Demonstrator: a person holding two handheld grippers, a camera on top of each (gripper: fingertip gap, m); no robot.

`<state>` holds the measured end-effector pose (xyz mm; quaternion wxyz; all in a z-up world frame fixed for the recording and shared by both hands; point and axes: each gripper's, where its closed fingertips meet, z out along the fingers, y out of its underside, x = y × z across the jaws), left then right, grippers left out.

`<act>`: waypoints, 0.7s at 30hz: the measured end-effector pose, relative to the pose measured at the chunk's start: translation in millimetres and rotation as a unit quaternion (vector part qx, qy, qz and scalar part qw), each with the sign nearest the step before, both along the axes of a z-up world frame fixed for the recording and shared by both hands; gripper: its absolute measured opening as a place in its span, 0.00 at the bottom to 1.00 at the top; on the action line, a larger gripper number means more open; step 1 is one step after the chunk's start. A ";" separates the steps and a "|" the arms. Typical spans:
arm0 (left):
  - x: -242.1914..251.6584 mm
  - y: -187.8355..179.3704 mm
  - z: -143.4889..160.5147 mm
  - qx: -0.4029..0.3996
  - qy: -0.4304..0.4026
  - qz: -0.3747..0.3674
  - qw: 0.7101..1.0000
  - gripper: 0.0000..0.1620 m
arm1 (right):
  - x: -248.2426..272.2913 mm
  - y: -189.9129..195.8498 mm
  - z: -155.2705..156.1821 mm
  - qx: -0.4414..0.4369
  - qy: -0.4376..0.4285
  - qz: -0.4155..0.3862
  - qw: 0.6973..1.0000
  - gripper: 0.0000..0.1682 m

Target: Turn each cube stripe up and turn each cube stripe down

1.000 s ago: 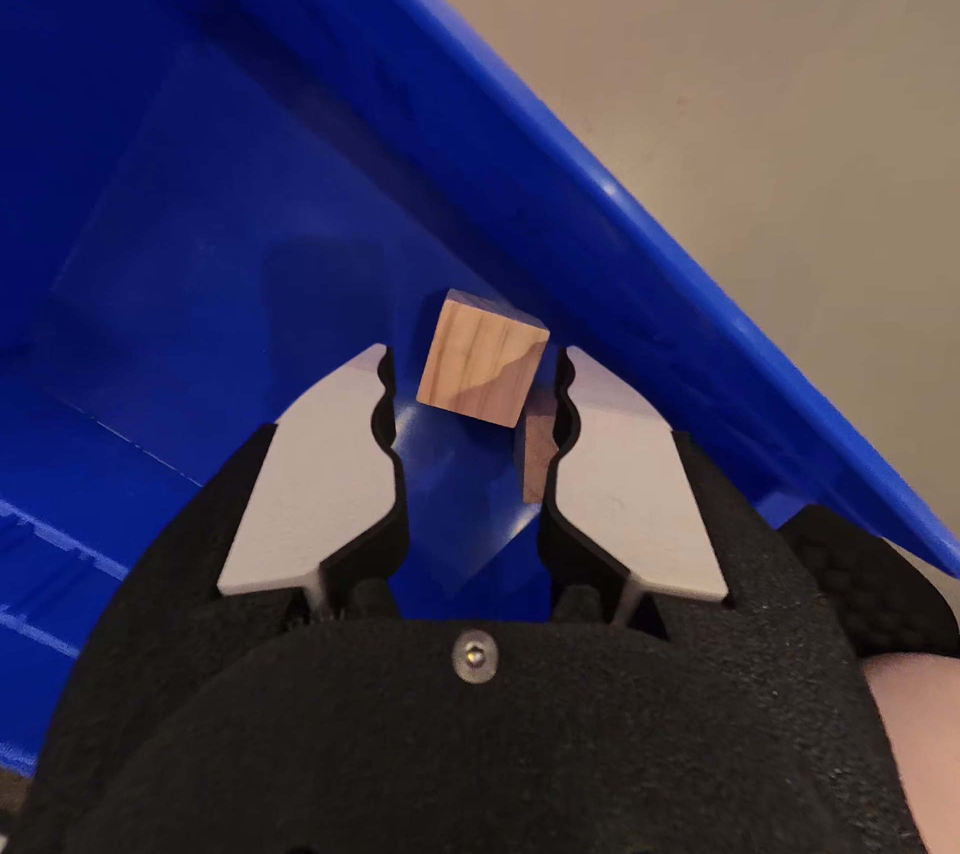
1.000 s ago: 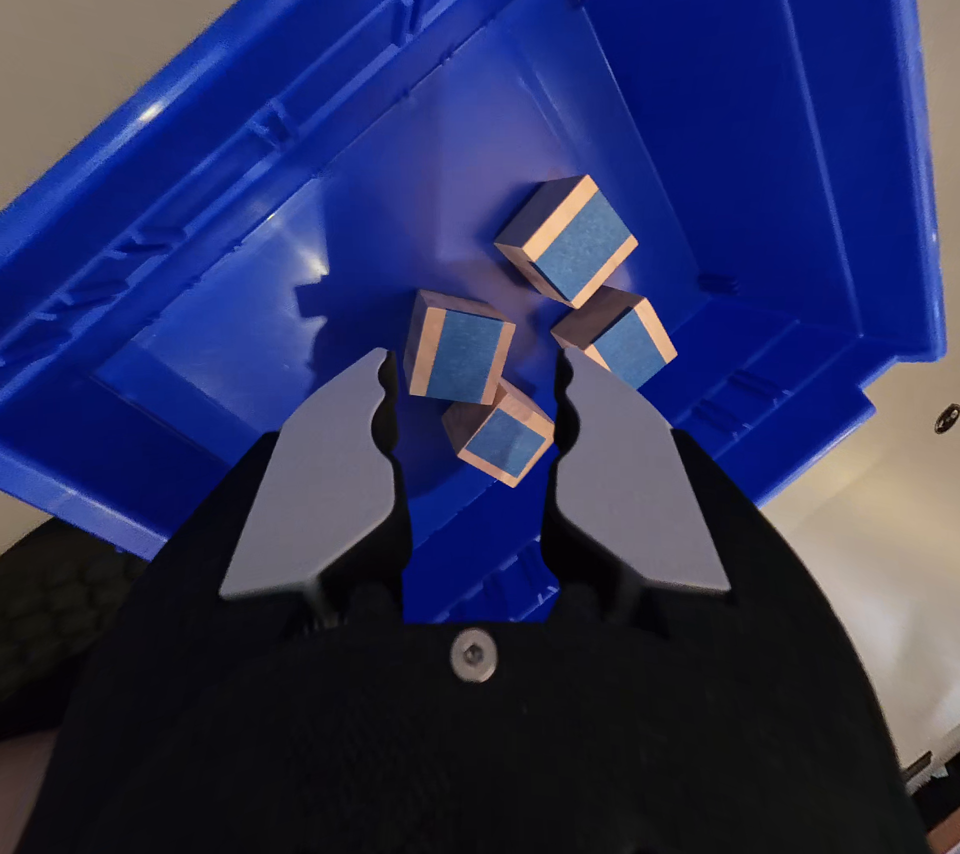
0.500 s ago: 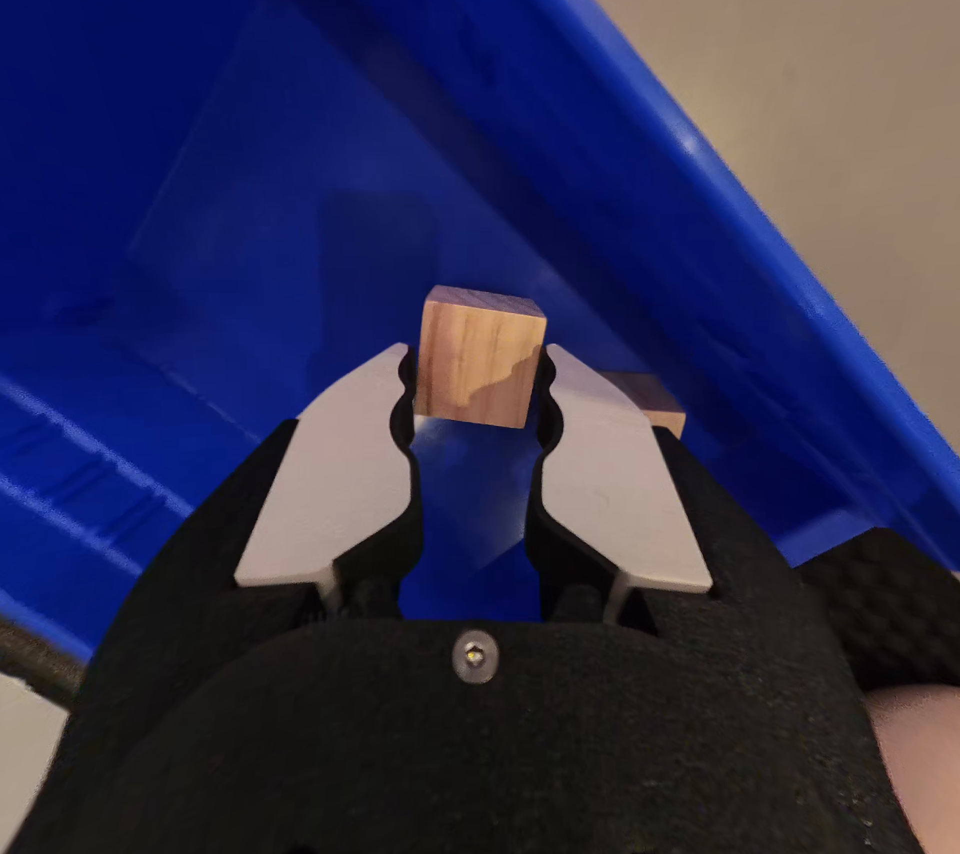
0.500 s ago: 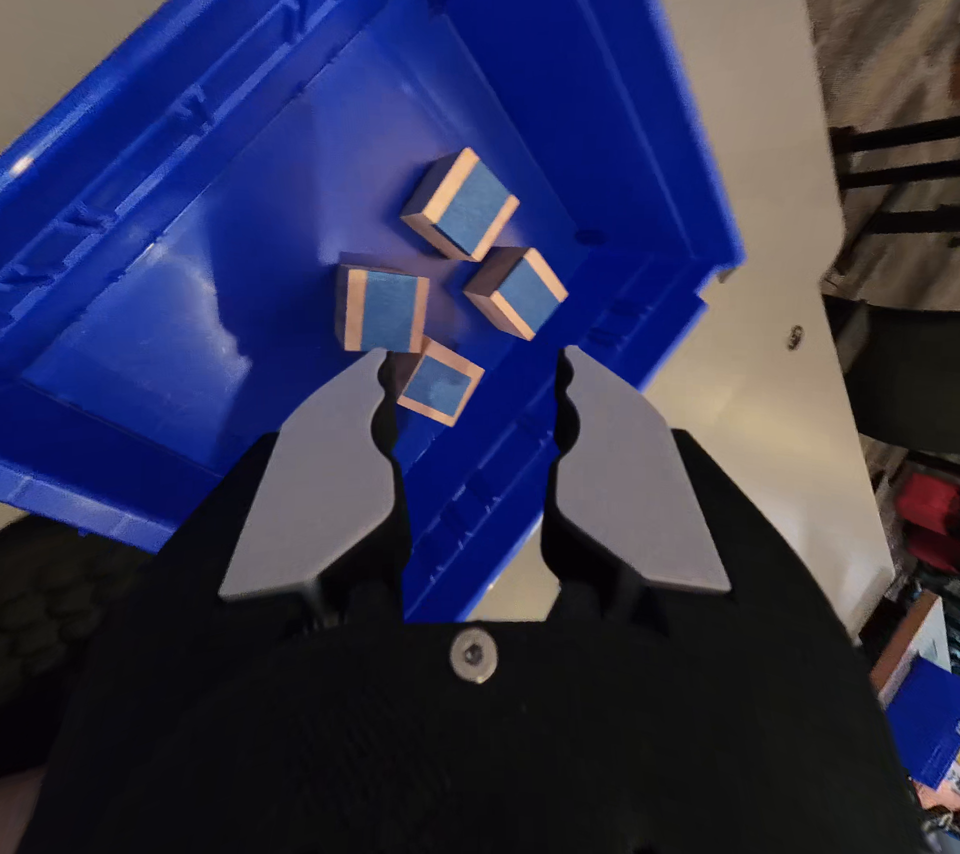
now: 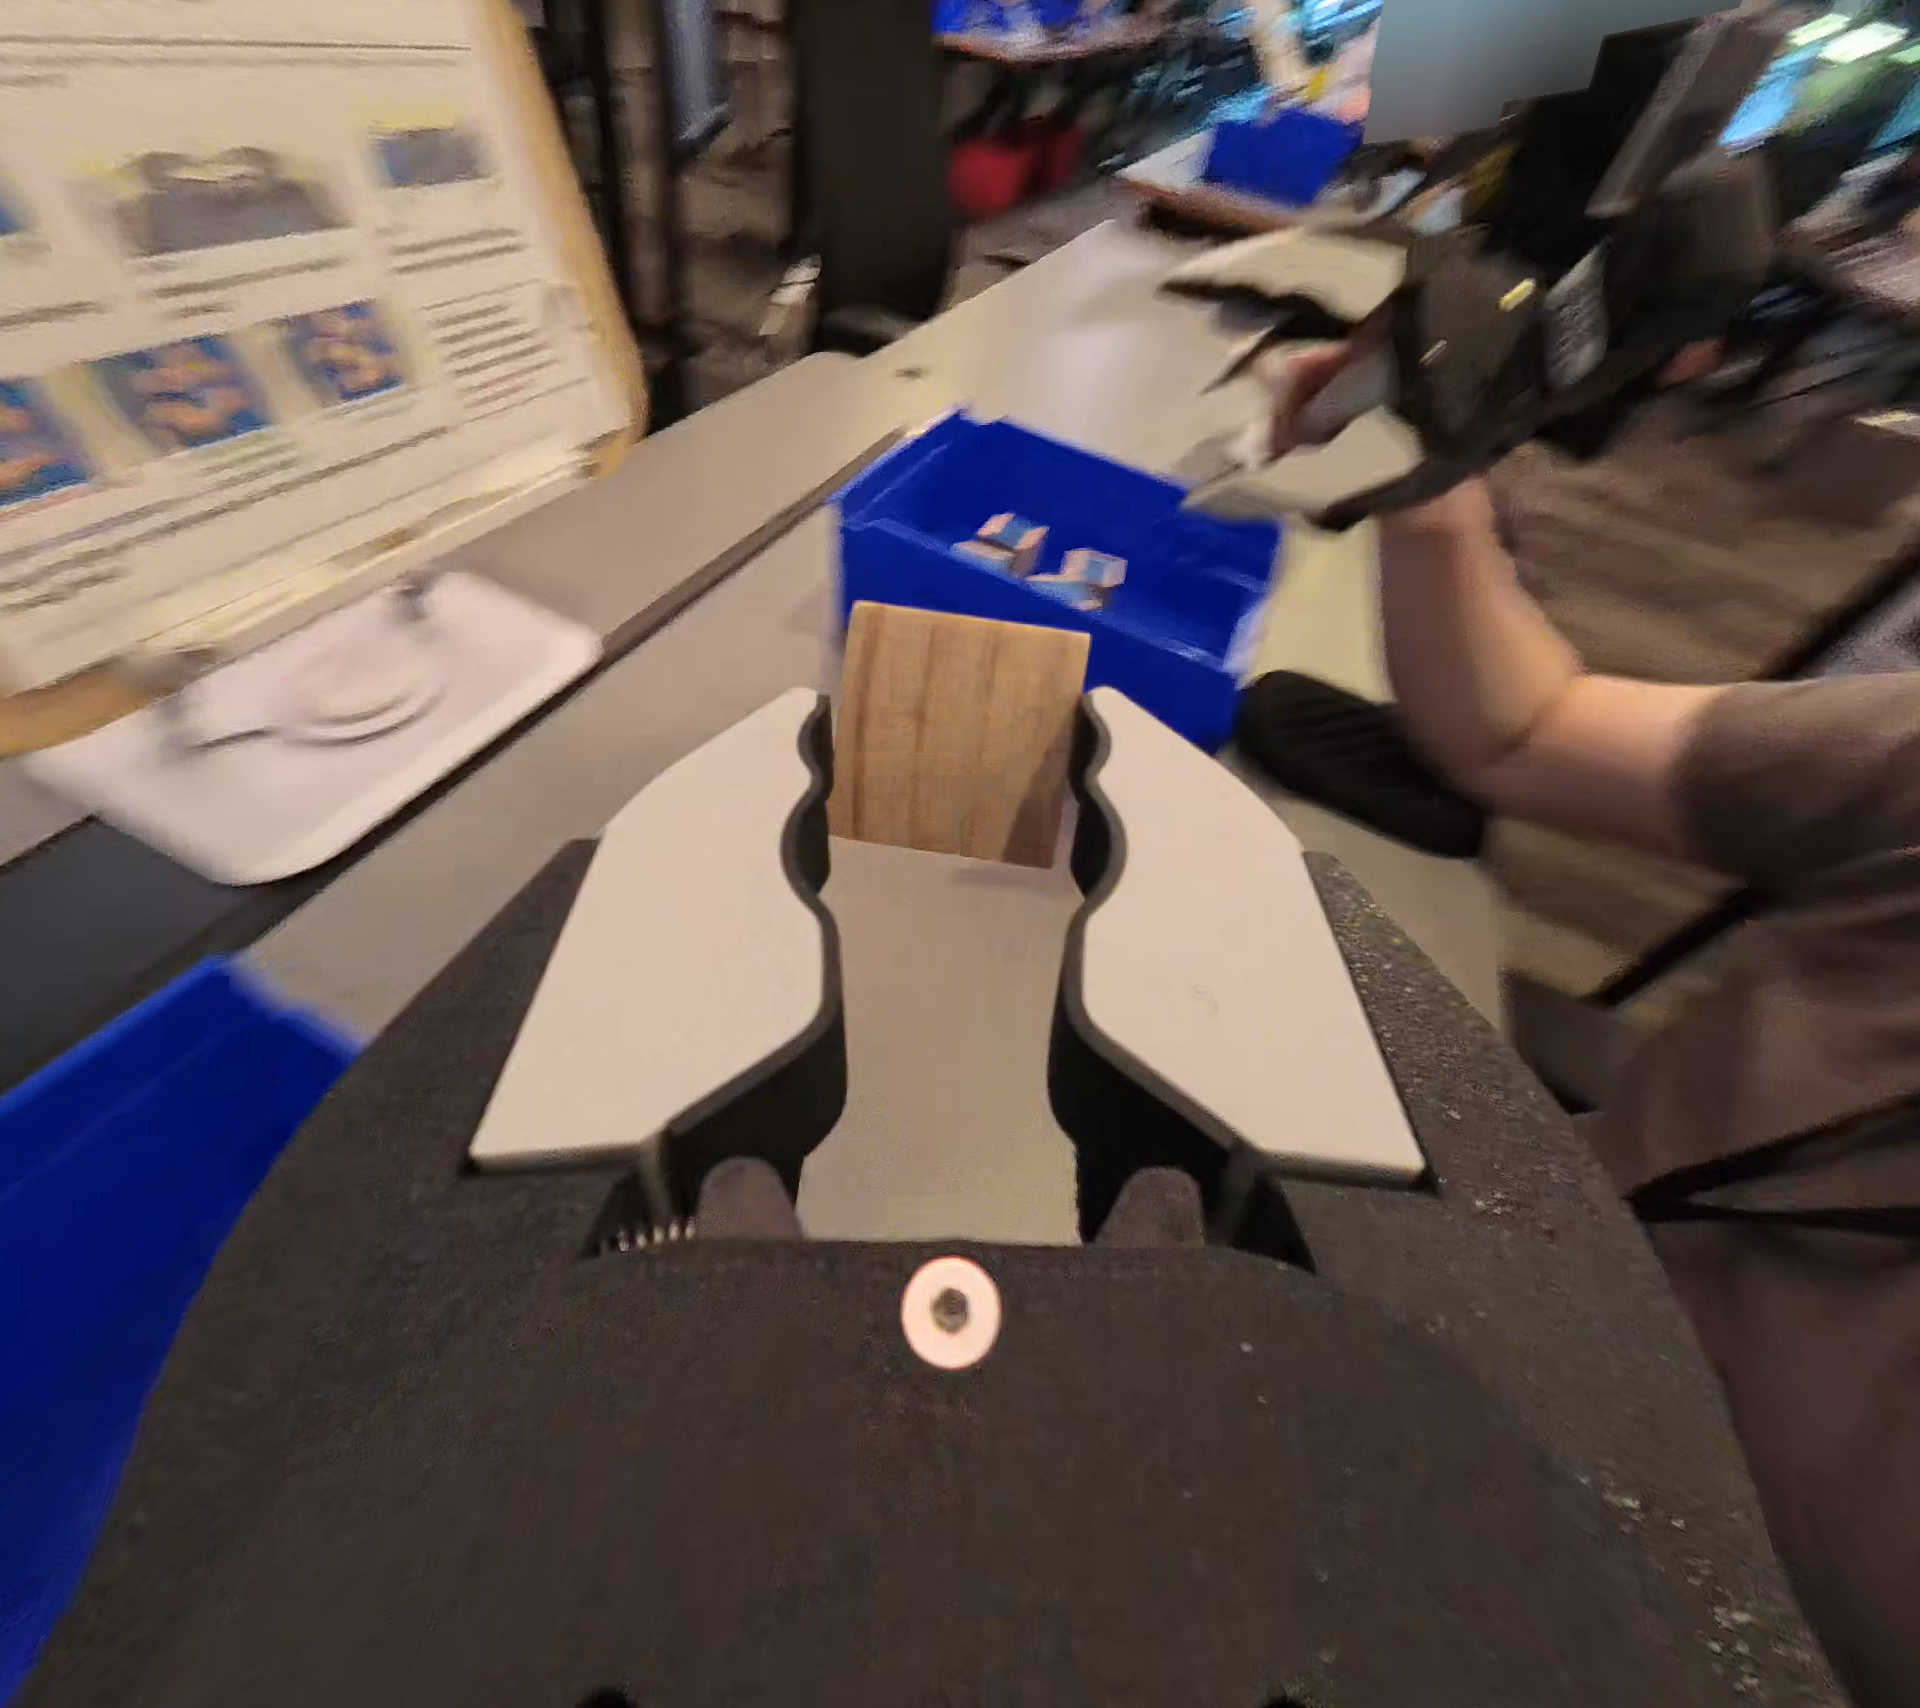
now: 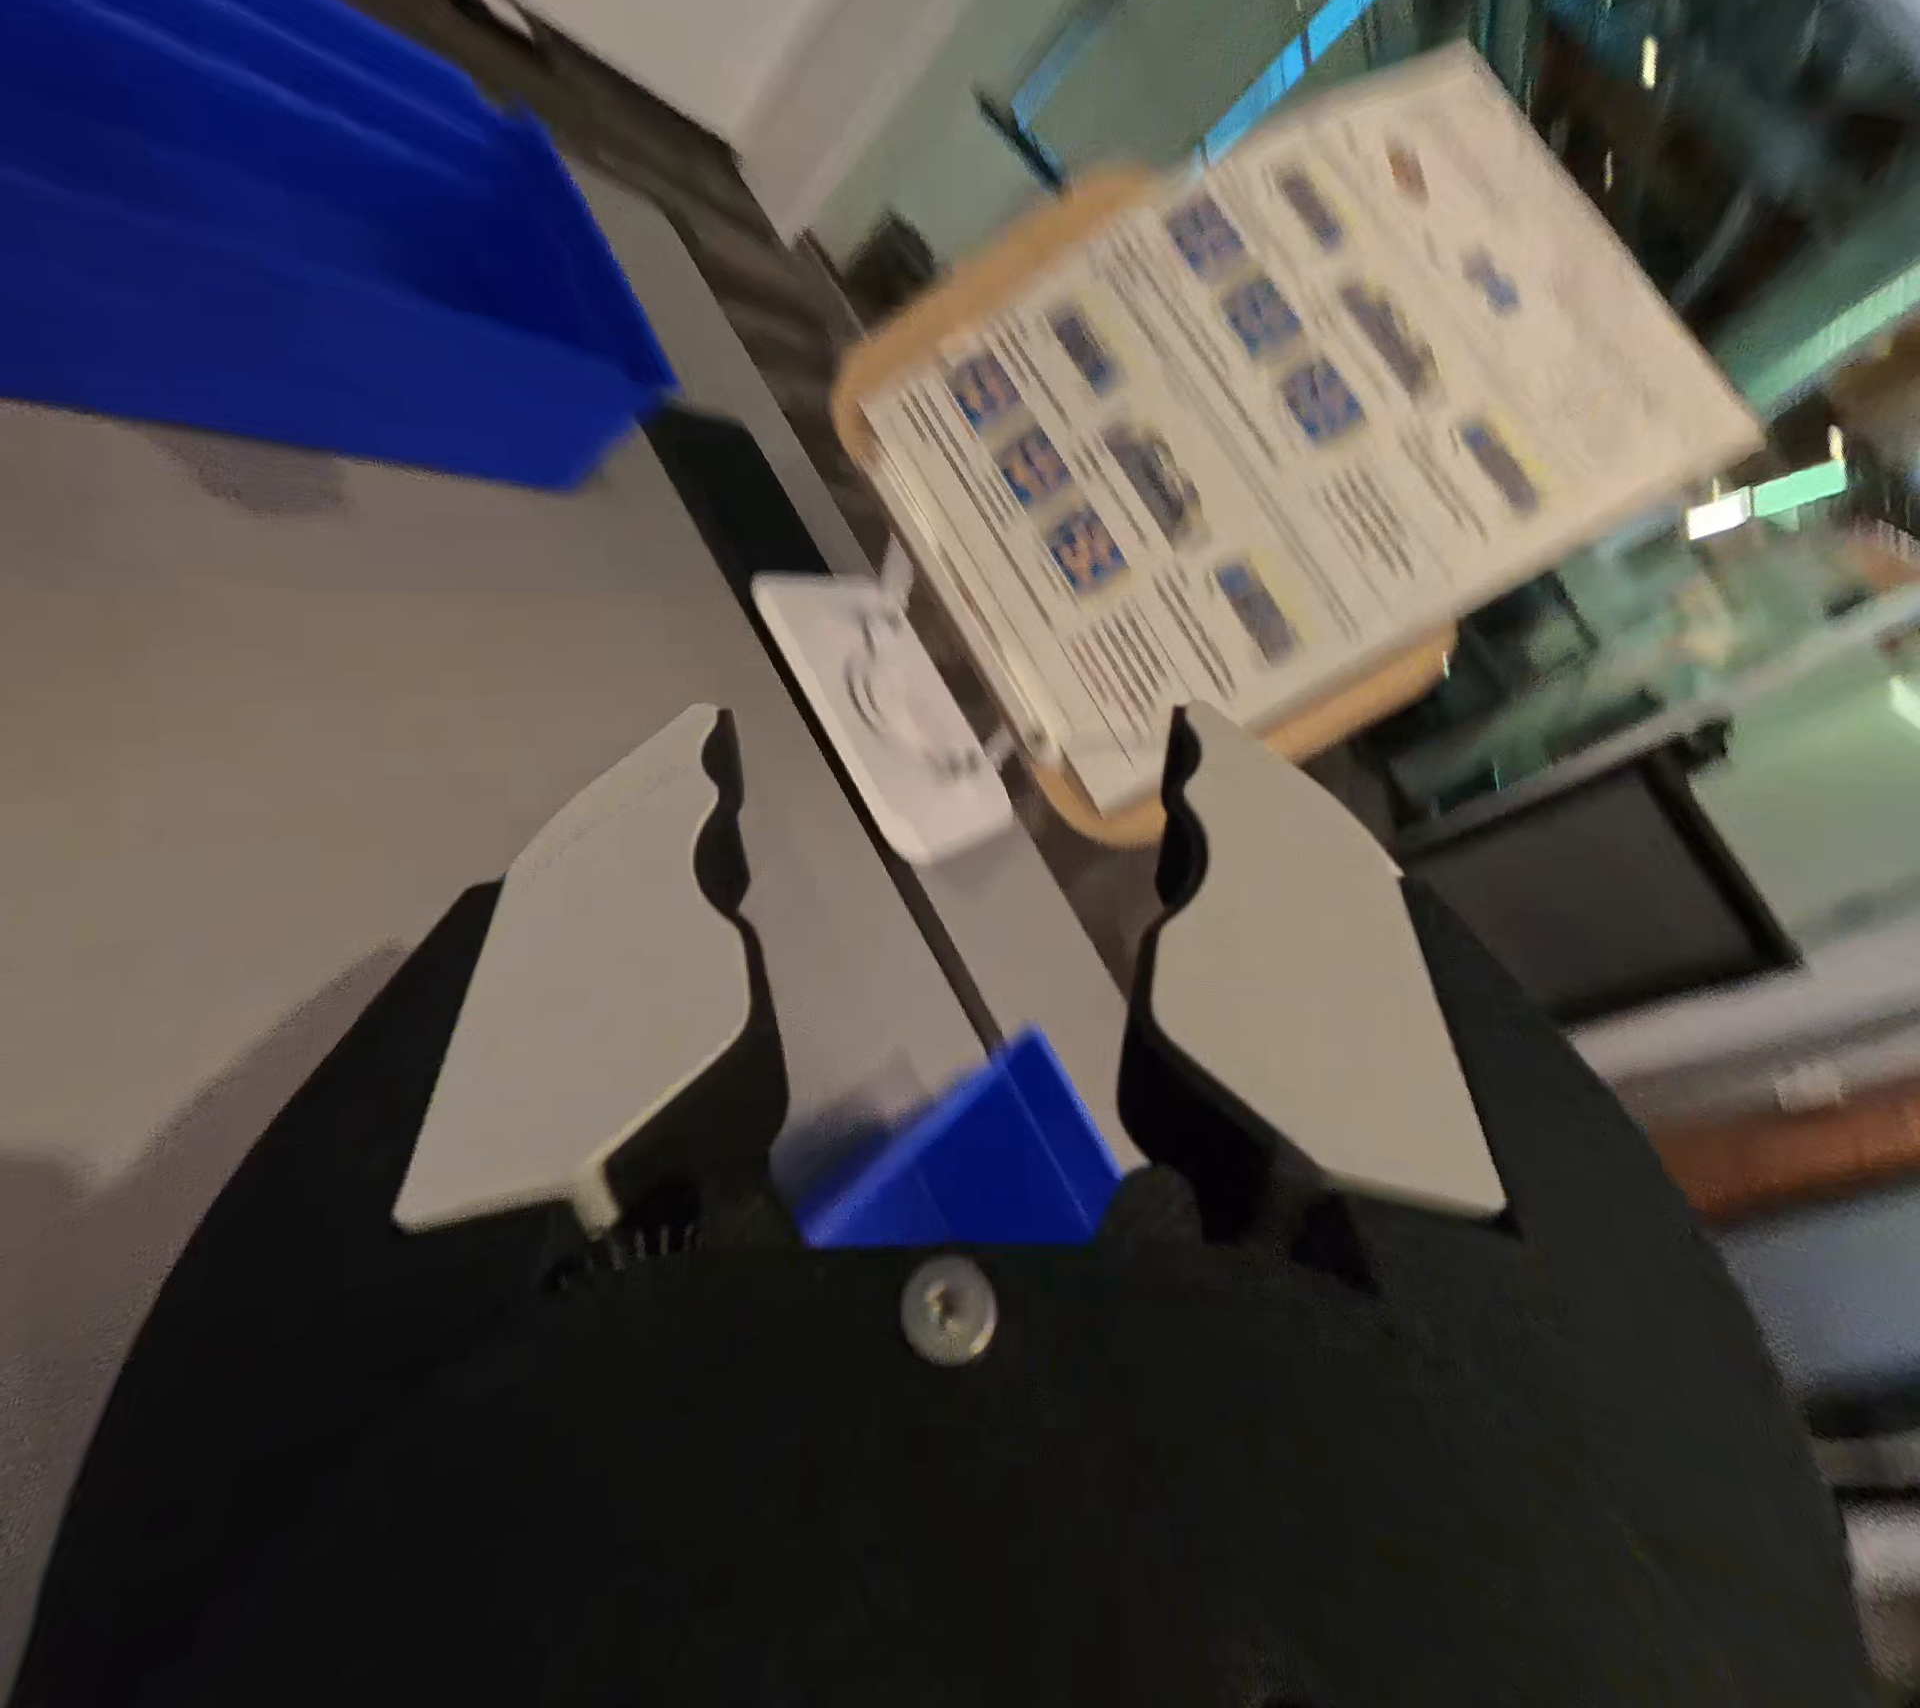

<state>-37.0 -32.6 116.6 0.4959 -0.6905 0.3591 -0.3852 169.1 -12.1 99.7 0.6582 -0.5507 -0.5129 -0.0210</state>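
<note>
My left gripper [image 5: 954,728] is shut on a wooden cube [image 5: 951,728], with a plain wood face toward the camera, and holds it up above the grey table [image 5: 644,817]. Beyond it stands a blue bin [image 5: 1049,578] holding several cubes with blue stripes [image 5: 1049,552]. The right gripper [image 5: 1257,411] also shows in the left wrist view, raised above that bin on a person's arm. In the right wrist view my right gripper [image 6: 951,759] is open and empty, tilted and pointing across the table. A blue bin [image 6: 312,276] is at upper left there.
A printed poster board [image 5: 260,204] stands on the table's far side, also in the right wrist view [image 6: 1299,453]. A white tray [image 5: 343,723] lies before it. A second blue bin's corner [image 5: 114,1191] is at lower left. A person's arm [image 5: 1538,723] reaches in from the right.
My left gripper lifted the wooden cube out of its bin and swung toward the other bin. My right gripper rose away from the striped cubes and turned toward the poster, still open.
</note>
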 end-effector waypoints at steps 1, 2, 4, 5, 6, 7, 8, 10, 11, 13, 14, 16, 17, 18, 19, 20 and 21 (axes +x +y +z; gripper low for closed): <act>14.6 -5.2 0.6 -0.014 -0.014 -0.026 0.999 0.27 | -19.4 -12.8 -2.9 0.019 0.001 0.037 0.999 0.47; 28.7 -9.0 -0.3 -0.024 -0.026 -0.048 0.998 0.27 | -35.3 -22.7 -5.9 0.040 0.004 0.058 0.997 0.47; 57.1 -18.2 -3.8 -0.060 -0.055 -0.098 0.992 0.27 | -57.7 -35.3 -11.7 0.088 0.002 0.071 0.994 0.49; 70.4 -23.8 -4.9 -0.084 -0.074 -0.125 0.986 0.27 | -66.3 -41.2 -14.1 0.111 0.004 0.077 0.991 0.49; 82.4 -29.8 -5.3 -0.108 -0.093 -0.152 0.978 0.27 | -72.3 -46.3 -15.1 0.136 0.012 0.079 0.987 0.49; 92.9 -35.4 -6.1 -0.130 -0.110 -0.178 0.969 0.27 | -76.5 -51.2 -15.2 0.163 0.024 0.081 0.983 0.48; 102.1 -39.7 -8.2 -0.150 -0.122 -0.197 0.961 0.27 | -81.5 -56.9 -18.1 0.181 0.030 0.090 0.979 0.48; 116.8 -46.5 -14.0 -0.178 -0.131 -0.227 0.949 0.27 | -84.6 -60.4 -19.8 0.208 0.037 0.082 0.974 0.47; 122.3 -48.3 -17.3 -0.187 -0.131 -0.234 0.945 0.27 | -84.5 -61.0 -18.8 0.215 0.045 0.077 0.973 0.45; 130.1 -50.8 -23.8 -0.194 -0.124 -0.243 0.942 0.27 | -83.9 -58.6 -19.4 0.198 0.058 0.072 0.976 0.42; 132.7 -51.2 -26.3 -0.195 -0.119 -0.244 0.943 0.27 | -83.5 -56.5 -20.3 0.184 0.062 0.070 0.978 0.41; 135.8 -49.6 -29.9 -0.188 -0.112 -0.238 0.946 0.27 | -83.4 -55.1 -22.2 0.167 0.066 0.076 0.981 0.35; 136.7 -49.2 -30.9 -0.183 -0.111 -0.237 0.948 0.27 | -83.2 -55.5 -23.1 0.166 0.064 0.079 0.981 0.30; 137.2 -48.2 -31.6 -0.181 -0.110 -0.235 0.949 0.27 | -83.1 -56.2 -23.8 0.169 0.060 0.083 0.980 0.27; 137.3 -47.6 -32.3 -0.182 -0.109 -0.234 0.949 0.27 | -83.0 -54.6 -25.2 0.167 0.053 0.082 0.981 0.27; 137.0 -45.4 -34.2 -0.179 -0.102 -0.227 0.952 0.27 | -83.4 -51.7 -28.3 0.156 0.041 0.081 0.984 0.27; 136.3 -41.4 -36.5 -0.172 -0.093 -0.216 0.957 0.28 | -84.4 -49.9 -32.7 0.137 0.027 0.087 0.986 0.27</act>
